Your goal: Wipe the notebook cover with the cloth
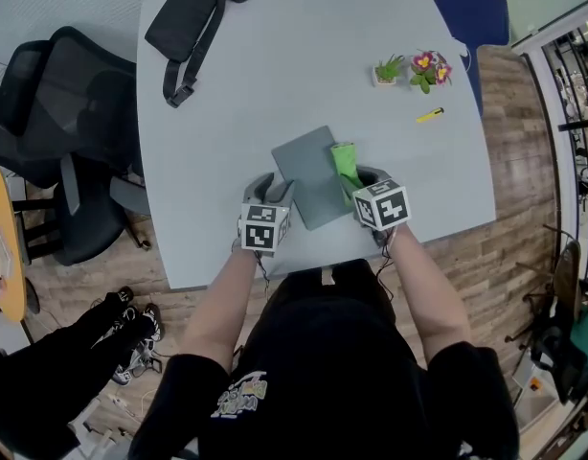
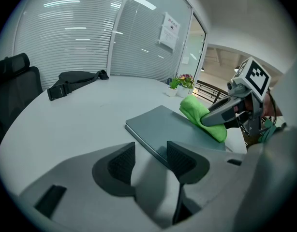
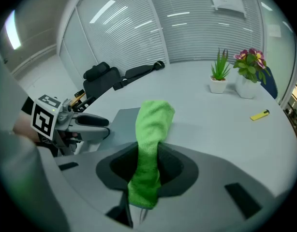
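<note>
Green fuzzy cloth (image 3: 151, 129), folded into one long strip, is clamped between the closed jaws of the right gripper (image 3: 146, 170). Its far end lies on the right edge of the notebook (image 1: 308, 175). The single notebook is a flat grey rectangle with a smooth matte cover, lying slightly askew at the near middle of the pale, smooth, round-edged table (image 1: 256, 84). The left gripper (image 2: 151, 161) sits at the notebook's near left corner, its ribbed jaws apart and holding nothing. At the far left lies one black strap bag (image 1: 193, 22). At the far right stand two small potted plants, one spiky (image 1: 390, 70) and one flowering (image 1: 430, 68), with one small yellow object (image 1: 430, 115) nearer.
</note>
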A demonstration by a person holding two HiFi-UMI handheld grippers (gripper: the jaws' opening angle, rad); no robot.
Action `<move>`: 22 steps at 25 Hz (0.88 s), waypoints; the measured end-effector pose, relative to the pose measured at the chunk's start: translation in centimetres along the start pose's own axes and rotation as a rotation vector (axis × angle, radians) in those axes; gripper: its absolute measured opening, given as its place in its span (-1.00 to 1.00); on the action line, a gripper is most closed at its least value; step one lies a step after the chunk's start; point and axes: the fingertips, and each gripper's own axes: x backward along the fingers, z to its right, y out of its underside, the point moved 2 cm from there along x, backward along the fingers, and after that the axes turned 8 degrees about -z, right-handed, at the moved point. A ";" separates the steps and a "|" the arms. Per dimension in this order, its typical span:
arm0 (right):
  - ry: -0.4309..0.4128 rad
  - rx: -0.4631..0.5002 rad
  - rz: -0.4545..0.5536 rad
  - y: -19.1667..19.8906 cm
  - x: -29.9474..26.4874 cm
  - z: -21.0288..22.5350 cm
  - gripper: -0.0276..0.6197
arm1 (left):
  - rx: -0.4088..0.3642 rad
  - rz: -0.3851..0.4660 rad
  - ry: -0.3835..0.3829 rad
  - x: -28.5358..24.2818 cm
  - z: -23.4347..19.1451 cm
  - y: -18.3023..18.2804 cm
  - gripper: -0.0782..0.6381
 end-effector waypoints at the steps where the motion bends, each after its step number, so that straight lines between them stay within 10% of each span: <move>1: -0.013 0.016 -0.002 0.0 -0.1 -0.8 -0.58 | 0.000 0.000 0.000 0.0 0.0 0.0 -0.20; 22: -0.296 0.152 -0.085 5.2 -2.3 -13.6 -0.58 | -0.002 -0.001 -0.002 0.0 -0.1 0.1 -0.20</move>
